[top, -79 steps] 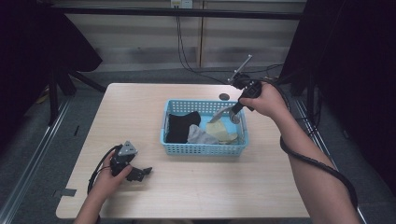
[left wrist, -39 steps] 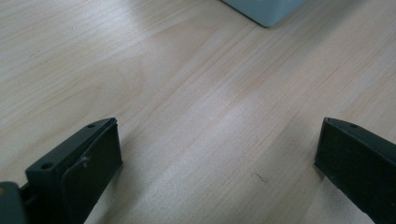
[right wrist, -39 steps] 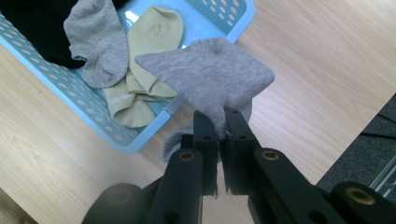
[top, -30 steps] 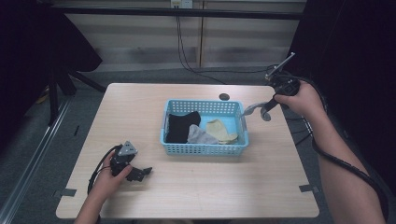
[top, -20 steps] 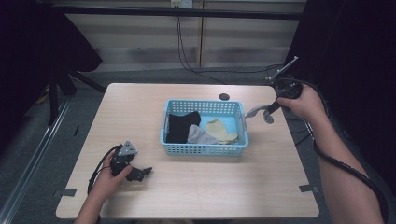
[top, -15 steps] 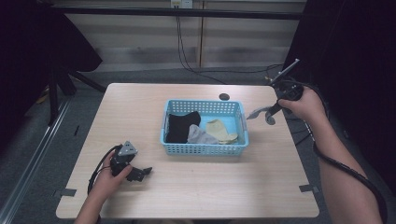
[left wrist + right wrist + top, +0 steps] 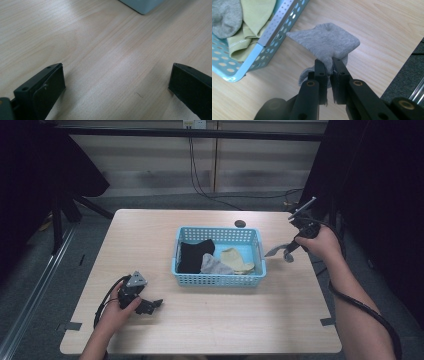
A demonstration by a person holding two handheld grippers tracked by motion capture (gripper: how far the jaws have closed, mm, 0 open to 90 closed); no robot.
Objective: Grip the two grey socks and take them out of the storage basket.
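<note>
A grey sock (image 7: pixel 325 42) hangs pinched in my right gripper (image 7: pixel 330 62), whose jaws are shut on it. In the high view that gripper (image 7: pixel 292 251) holds the grey sock (image 7: pixel 277 250) just right of the blue basket (image 7: pixel 258 249), low over the table. Inside the basket lie a black sock (image 7: pixel 194 255), another grey sock (image 7: pixel 214 265) and a yellow-green sock (image 7: pixel 237 260). My left gripper (image 7: pixel 150 306) rests on the table at the front left, its jaws wide open with bare wood between them (image 7: pixel 117 82).
A small dark disc (image 7: pixel 240 224) sits on the wooden table (image 7: pixel 225 320) behind the basket. The table's right edge (image 7: pixel 320 285) is close to my right hand, with grey floor beyond. The basket's corner (image 7: pixel 142 5) lies ahead of the left gripper.
My right gripper lifted the grey sock out of the basket, carried it right past the rim, and has been sinking toward the table. The left gripper has not moved.
</note>
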